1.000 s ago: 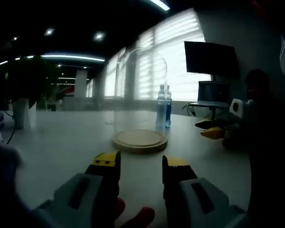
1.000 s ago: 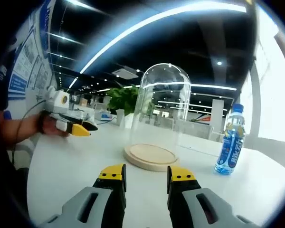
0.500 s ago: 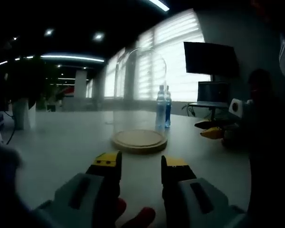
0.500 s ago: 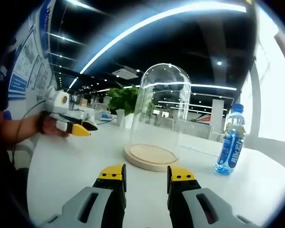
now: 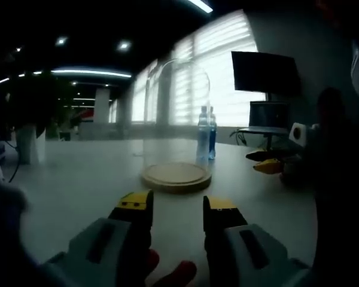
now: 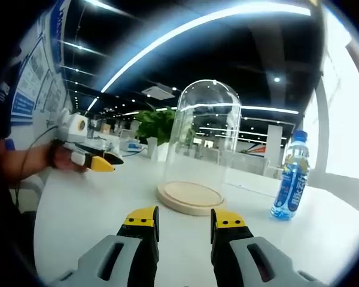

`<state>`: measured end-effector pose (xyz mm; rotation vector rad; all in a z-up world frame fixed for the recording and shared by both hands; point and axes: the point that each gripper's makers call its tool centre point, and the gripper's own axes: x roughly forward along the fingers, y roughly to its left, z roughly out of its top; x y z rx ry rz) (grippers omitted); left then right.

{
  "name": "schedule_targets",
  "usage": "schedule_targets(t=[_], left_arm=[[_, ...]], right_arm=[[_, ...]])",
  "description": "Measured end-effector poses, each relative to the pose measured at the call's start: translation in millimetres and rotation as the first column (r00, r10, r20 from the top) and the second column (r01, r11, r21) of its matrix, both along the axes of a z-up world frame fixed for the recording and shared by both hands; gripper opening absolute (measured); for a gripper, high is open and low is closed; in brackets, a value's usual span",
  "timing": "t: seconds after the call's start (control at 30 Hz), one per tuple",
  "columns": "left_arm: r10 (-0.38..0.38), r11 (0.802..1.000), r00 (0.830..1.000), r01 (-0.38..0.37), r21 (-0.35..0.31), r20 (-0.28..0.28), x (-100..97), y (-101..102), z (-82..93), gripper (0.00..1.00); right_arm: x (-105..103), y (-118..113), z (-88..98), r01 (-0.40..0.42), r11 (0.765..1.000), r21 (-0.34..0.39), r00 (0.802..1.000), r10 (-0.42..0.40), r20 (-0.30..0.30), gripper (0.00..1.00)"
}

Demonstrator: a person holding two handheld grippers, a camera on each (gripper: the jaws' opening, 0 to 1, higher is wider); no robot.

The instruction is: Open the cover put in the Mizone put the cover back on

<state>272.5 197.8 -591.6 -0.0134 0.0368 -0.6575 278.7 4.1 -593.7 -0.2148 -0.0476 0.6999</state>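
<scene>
Nothing has shifted since the earlier frames. Left gripper (image 5: 176, 206) and right gripper (image 6: 183, 221): jaws spread, empty, clear of the surface (image 6: 96, 209). One glass cover (image 6: 201, 137) sits on one wooden base (image 6: 189, 196); one Mizone bottle (image 6: 290, 176) stands beside. Opening step not begun; next: grasp cover, lift straight up.

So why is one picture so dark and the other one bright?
In the left gripper view the camera faces bright windows, so the glass cover and bottle go dim and hazy. In the right gripper view the light falls on the white table, so the bottle looks sharp, though the ceiling lights bend.
</scene>
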Motion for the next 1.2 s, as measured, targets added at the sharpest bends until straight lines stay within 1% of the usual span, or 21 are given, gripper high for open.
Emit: schedule_targets(t=[0.6,0.7,0.87,1.1,1.2], left_arm=[[-0.006,1.000,1.000,0.005,-0.018,-0.013,-1.6,-1.6,2.2,0.28],[-0.007,0.999,1.000,0.006,-0.042,-0.030,-0.2,-0.9,3.2,0.31],[-0.002,0.998,0.999,0.000,-0.063,-0.035,0.7,-0.7,6.6,0.31],[-0.025,0.996,0.999,0.023,-0.081,-0.028,-1.3,-5.0,11.5,0.32],[-0.019,0.996,1.000,0.019,-0.092,-0.008,-1.1,-3.6,17.3,0.32]], right_arm=[[1.1,-1.8,0.4,0.002,1.000,0.012,1.000,-0.002,-0.008,0.28],[2.0,-5.4,7.3,0.021,0.999,0.045,1.000,-0.021,0.002,0.28],[3.0,-7.1,11.0,0.024,0.997,0.078,1.000,-0.024,-0.007,0.28],[1.7,-5.0,13.6,0.024,0.994,0.104,1.000,-0.022,-0.021,0.29],[3.0,-5.5,15.1,0.025,0.993,0.115,0.999,-0.021,-0.030,0.29]])
